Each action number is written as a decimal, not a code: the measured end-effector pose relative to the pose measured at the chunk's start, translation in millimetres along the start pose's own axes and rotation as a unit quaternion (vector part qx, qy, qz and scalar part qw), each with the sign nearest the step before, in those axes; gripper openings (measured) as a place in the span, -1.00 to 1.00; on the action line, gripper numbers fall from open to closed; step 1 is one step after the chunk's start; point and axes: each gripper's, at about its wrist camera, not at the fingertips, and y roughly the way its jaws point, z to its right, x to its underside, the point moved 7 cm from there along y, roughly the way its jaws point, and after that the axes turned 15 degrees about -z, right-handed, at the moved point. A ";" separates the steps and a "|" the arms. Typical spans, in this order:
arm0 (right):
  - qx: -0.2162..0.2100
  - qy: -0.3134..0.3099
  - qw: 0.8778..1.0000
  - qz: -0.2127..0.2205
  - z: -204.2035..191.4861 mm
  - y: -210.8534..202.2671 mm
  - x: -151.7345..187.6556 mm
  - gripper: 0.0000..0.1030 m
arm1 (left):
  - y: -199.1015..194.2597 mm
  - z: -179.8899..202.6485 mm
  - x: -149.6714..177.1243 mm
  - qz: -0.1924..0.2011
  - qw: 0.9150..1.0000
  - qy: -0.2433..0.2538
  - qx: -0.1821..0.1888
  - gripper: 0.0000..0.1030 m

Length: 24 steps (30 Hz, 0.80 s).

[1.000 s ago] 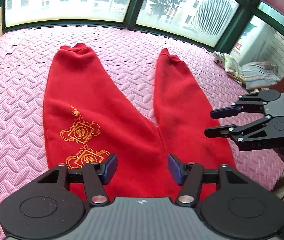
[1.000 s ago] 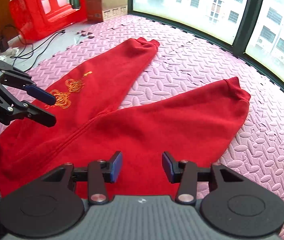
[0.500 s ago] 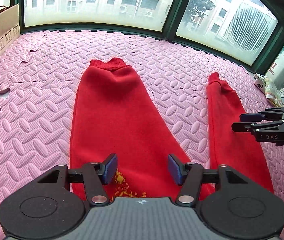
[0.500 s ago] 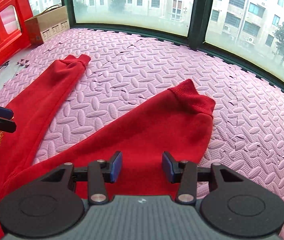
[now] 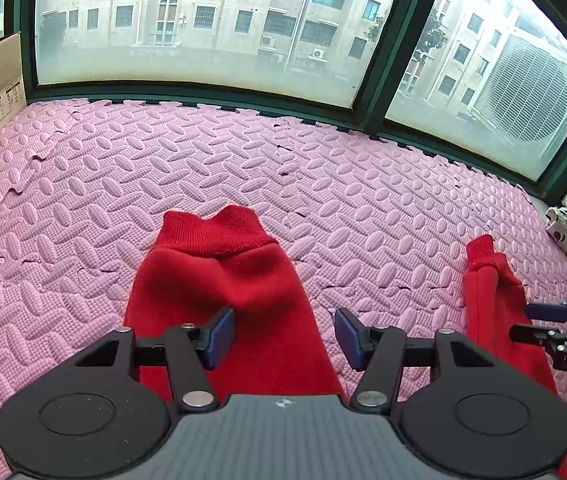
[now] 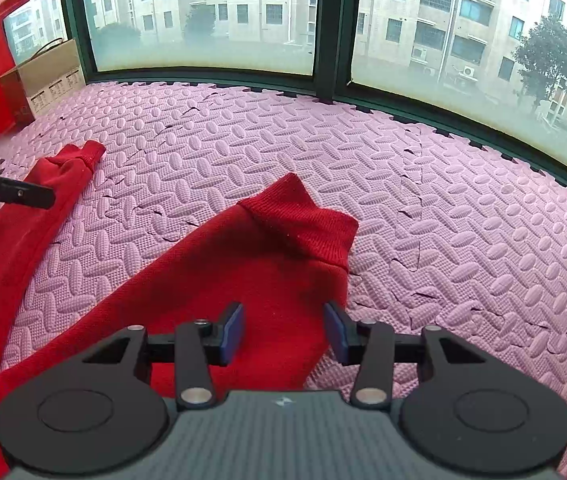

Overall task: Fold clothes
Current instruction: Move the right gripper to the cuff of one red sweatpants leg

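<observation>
As daylight falls through the windows (image 5: 203, 28), one pair of red trousers (image 5: 223, 304) lies spread on the pink foam floor mat (image 5: 323, 184), its two legs fanned apart with the ribbed cuffs pointing toward the mat's window edge. Two hand-held grippers hover over it, one above each leg: the left hand-held gripper (image 5: 279, 336) stands with its jaws spread and empty just short of the left cuff (image 5: 213, 232), and the right hand-held gripper (image 6: 283, 330) is likewise spread and empty behind the right cuff (image 6: 303, 224). Neither pinches cloth. Judging by this pose, the step in hand is a two-handed grasp at the leg ends; done well, each would come down squarely onto its leg near the cuff, take both layers of fabric, and close at matching points so the legs travel together without twisting. Whether the legs go across or up toward the waist cannot be settled here. One cardboard box (image 6: 53, 76) sits at the mat's far left corner.
</observation>
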 end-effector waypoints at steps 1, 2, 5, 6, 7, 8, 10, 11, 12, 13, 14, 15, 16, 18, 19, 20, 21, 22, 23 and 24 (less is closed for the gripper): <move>0.001 -0.003 1.000 0.001 -0.8 0.4 0.1 -0.11 | 3.0 3.5 -3.8 0.004 1.000 -0.002 0.007 0.13; -0.001 -0.004 1.000 0.001 -1.3 0.8 0.2 -0.05 | 4.9 6.0 -5.9 0.007 1.000 -0.004 0.012 0.14; -0.003 -0.006 1.000 0.003 -2.7 0.4 -0.3 -0.02 | 12.4 16.5 -12.9 0.013 1.000 -0.005 0.028 0.15; -0.004 -0.006 1.000 0.004 -3.1 0.3 -0.5 -0.02 | 14.2 18.9 -13.5 0.013 0.999 -0.004 0.036 0.15; -0.004 -0.006 1.000 0.004 -3.0 0.2 -0.5 -0.02 | 16.0 21.3 -14.2 0.012 0.999 -0.002 0.043 0.16; -0.005 -0.005 1.000 0.006 -2.9 -1.1 -0.5 -0.02 | 17.7 22.5 -14.4 0.009 0.999 0.000 0.041 0.19; -0.008 -0.001 1.000 0.009 -1.6 -2.8 -0.4 -0.02 | 15.0 22.5 -12.1 0.005 0.999 -0.003 0.041 0.19; -0.011 0.004 1.000 0.011 -0.3 -4.4 -0.2 -0.02 | 13.7 22.6 -10.9 0.003 0.999 -0.005 0.041 0.19; -0.013 0.008 1.000 0.013 1.5 -6.5 0.2 -0.02 | 9.1 23.8 -7.9 0.001 0.999 -0.004 0.041 0.19; -0.013 0.014 1.000 0.016 4.4 -8.7 0.5 -0.02 | 1.5 27.5 -2.5 0.001 0.999 0.006 0.039 0.19; -0.013 0.020 1.000 0.018 7.4 -10.9 0.7 -0.02 | -6.9 32.8 4.7 0.001 0.999 0.021 0.039 0.19; -0.011 0.027 0.999 0.019 11.0 -12.4 0.6 -0.02 | -14.9 38.8 13.0 -0.001 0.999 0.036 0.039 0.19; -0.007 0.035 0.999 0.020 15.2 -13.7 0.1 -0.02 | -23.6 46.6 23.7 -0.003 0.998 0.054 0.040 0.19; -0.004 0.048 0.999 0.018 20.3 -13.9 0.5 -0.03 | -39.6 63.7 49.7 -0.016 0.995 0.087 0.051 0.20; -0.004 0.054 0.998 0.016 21.9 -13.6 1.3 -0.04 | -46.9 72.9 64.9 -0.026 0.993 0.101 0.061 0.20; -0.005 0.060 0.998 0.013 23.6 -13.4 2.2 -0.04 | -54.3 82.1 80.2 -0.036 0.990 0.116 0.070 0.20; -0.005 0.066 0.998 0.011 25.2 -13.1 3.0 -0.04 | -61.6 90.3 95.3 -0.043 0.988 0.131 0.074 0.20; -0.005 0.071 0.997 0.009 26.8 -12.8 3.9 -0.05 | -69.3 100.6 112.4 -0.049 0.985 0.147 0.081 0.20; -0.006 0.077 0.997 0.006 28.4 -12.6 4.8 -0.05 | -74.3 108.8 127.4 -0.060 0.982 0.156 0.089 0.20; -0.006 0.083 0.997 0.004 30.0 -12.3 5.6 -0.05 | -79.4 116.9 142.5 -0.071 0.979 0.164 0.096 0.20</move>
